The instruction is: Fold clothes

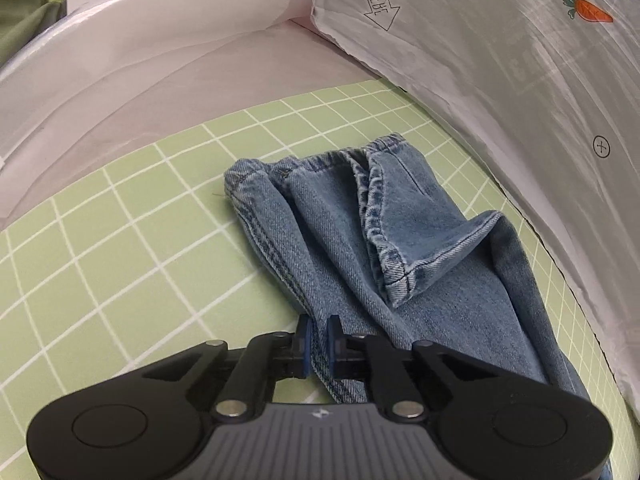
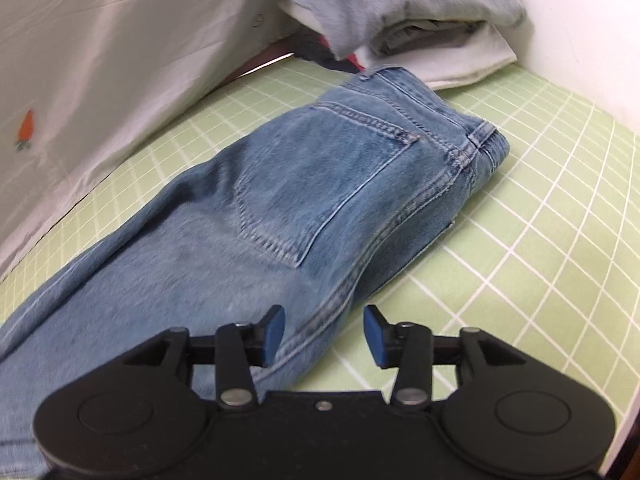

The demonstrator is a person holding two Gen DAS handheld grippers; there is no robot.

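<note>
A pair of light blue jeans (image 1: 340, 240) lies on the green checked mat (image 1: 120, 248). The left wrist view shows the leg ends, with one hem (image 1: 436, 256) folded back over the legs. My left gripper (image 1: 319, 344) is shut on the side seam of the near leg. The right wrist view shows the waistband and a back pocket (image 2: 312, 184) of the jeans (image 2: 224, 248), folded in half lengthwise. My right gripper (image 2: 324, 334) stands open over the near seam edge, with its pads clear of the cloth.
A white sheet printed with carrots (image 1: 500, 52) rises along the mat's edge, also in the right wrist view as the carrot sheet (image 2: 100, 60). Clear plastic wrap (image 1: 140, 40) lies at the far left. A stack of folded clothes (image 2: 400, 16) sits beyond the waistband. A white wall (image 2: 580, 40) borders the right.
</note>
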